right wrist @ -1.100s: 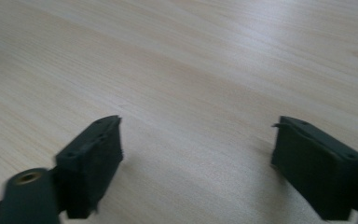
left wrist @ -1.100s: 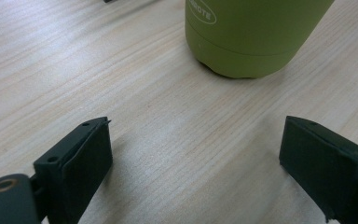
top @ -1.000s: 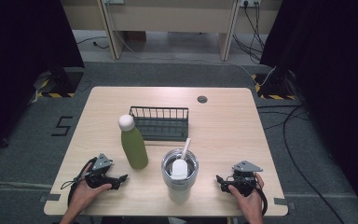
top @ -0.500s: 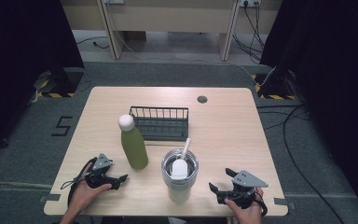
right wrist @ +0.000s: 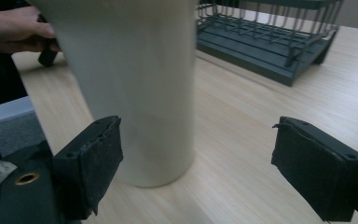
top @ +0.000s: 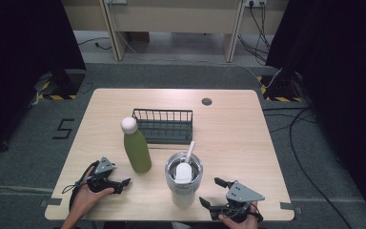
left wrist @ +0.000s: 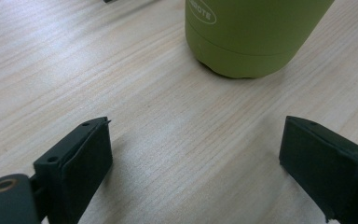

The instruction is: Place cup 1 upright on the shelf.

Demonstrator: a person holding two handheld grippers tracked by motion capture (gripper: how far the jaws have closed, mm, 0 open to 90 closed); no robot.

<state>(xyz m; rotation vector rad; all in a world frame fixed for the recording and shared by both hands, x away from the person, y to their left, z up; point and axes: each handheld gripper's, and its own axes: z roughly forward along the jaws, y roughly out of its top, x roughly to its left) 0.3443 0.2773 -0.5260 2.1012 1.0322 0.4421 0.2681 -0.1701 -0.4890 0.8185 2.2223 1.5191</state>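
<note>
We see the left hand [top: 88, 193] low at the worktop's [top: 248, 138] near left corner, holding the left gripper [top: 124, 182] level and aimed rightward at the base of the green bottle [top: 137, 148]; in the left gripper view its jaws stand wide apart with bare wood between them and the bottle just ahead. The right hand [top: 238, 220] at the near edge holds the right gripper [top: 211, 192] pointed left toward the tumbler [top: 183, 183], jaws wide and holding nothing, the left jaw close beside the cup wall in its own view. The bottle stands upright, white cap on top. The tumbler stands upright too, with a lid and a white straw [top: 189, 150] leaning right. Behind them sits a dark wire basket [top: 163, 125], with nothing we can make out inside.
</note>
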